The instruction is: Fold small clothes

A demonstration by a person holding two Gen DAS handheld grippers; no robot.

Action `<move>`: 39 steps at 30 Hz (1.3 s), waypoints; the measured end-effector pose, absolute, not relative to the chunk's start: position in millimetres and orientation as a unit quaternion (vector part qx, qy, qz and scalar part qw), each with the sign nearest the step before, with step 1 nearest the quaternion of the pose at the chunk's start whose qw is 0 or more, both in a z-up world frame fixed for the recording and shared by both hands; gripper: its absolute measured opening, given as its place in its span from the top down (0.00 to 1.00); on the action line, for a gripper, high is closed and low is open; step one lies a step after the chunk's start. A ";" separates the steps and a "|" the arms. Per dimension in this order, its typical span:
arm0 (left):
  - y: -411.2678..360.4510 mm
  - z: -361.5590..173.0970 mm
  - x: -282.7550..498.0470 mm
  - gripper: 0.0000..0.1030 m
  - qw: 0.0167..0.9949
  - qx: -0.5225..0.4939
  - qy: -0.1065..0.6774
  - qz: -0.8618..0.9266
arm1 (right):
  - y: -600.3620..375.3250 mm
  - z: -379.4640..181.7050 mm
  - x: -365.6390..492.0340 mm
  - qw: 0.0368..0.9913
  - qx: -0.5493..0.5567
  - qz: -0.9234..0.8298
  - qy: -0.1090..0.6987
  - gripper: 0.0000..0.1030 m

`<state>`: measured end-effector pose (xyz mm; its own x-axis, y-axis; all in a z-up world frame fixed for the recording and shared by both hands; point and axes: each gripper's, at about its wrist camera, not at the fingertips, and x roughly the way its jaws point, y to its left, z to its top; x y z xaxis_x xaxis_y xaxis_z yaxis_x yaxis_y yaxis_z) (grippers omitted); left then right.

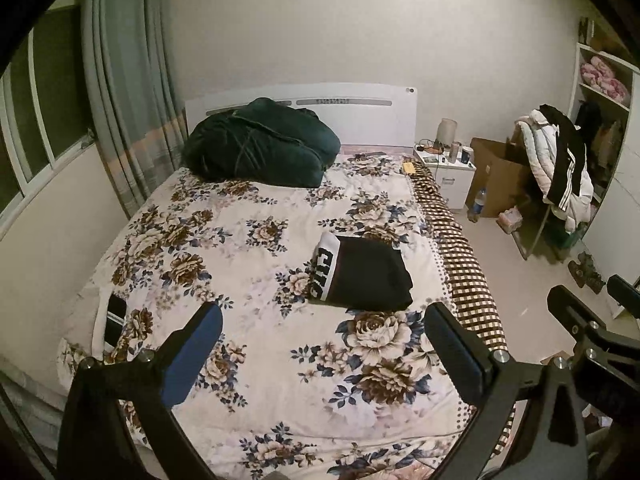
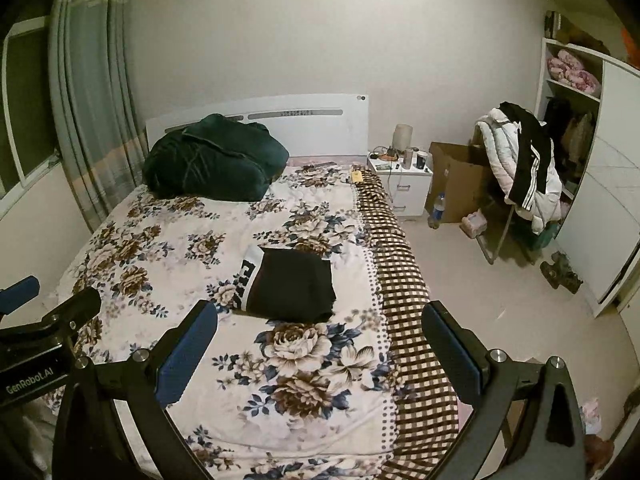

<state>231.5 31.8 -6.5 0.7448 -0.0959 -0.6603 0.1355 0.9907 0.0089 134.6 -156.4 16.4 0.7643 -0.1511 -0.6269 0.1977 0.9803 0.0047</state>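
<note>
A small black garment with a white lettered waistband lies folded into a neat rectangle on the flowered bedspread. My left gripper hangs above the bed in front of it, jaws wide open and empty. My right gripper hovers beside it to the right, also wide open with nothing between its blue-padded fingers. Another dark piece with a white band lies at the bed's left edge in the left wrist view. Each gripper shows at the edge of the other's view.
A dark green bundled blanket sits by the white headboard. A brown checked blanket runs down the bed's right side. Right of the bed stand a nightstand, a cardboard box, a bottle and a chair piled with clothes.
</note>
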 end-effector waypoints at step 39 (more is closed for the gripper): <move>45.1 -6.6 225.2 0.00 0.933 0.027 0.353 -0.060 | -153.2 11.1 138.9 0.937 0.036 -0.091 0.337 0.00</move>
<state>225.2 45.1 -6.6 0.7432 -0.0936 -0.6624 0.1315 0.9913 0.0074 138.9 -153.2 11.1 0.7570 -0.1459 -0.6369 0.1946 0.9809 0.0066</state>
